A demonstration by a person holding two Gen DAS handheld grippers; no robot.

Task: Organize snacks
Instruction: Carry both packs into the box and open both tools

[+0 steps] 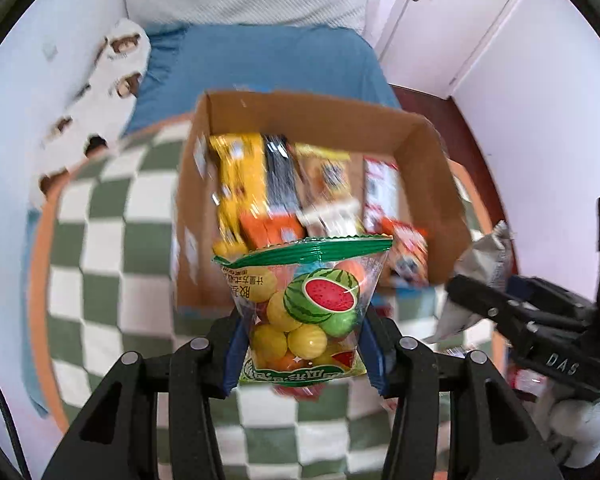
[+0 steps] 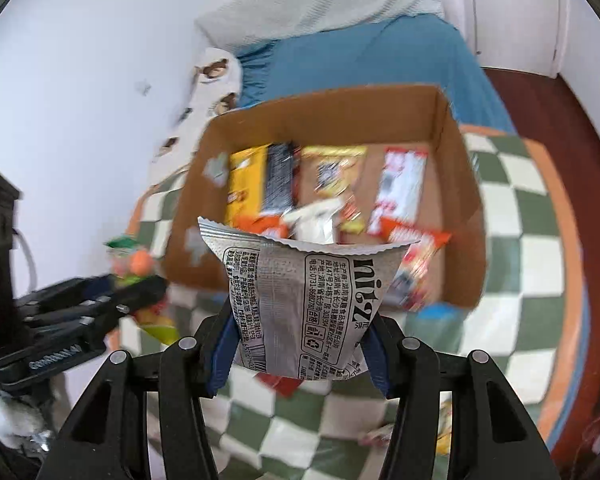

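While both packets hang above the checkered rug (image 1: 100,248), the cardboard box (image 1: 428,152) serves as the landmark: it sits open on the rug just beyond the two grippers, already holding a row of snack packs, a yellow pack (image 2: 246,184) and a black one beside it at its left end and a red-and-white pack (image 2: 400,184) at its right. The left gripper (image 1: 300,344) is clamped tight on the lower half of a clear fruit-gummy bag (image 1: 308,300) with a watermelon picture, its green-sealed top standing up level with the box's near wall. The right gripper (image 2: 300,340) has its blue pads pressed into the sides of a silver foil packet (image 2: 304,296), whose crimped top likewise rises in front of the near wall. To do the drop well, I would carry each packet forward over that wall before letting go, aiming the foil packet at the bare cardboard between the orange-yellow pack and the red-and-white one, and the gummy bag at the near left part of the box. Keeping the two tools apart matters, since they hang close side by side. Release low, so the round sweets do not bounce the bag out.
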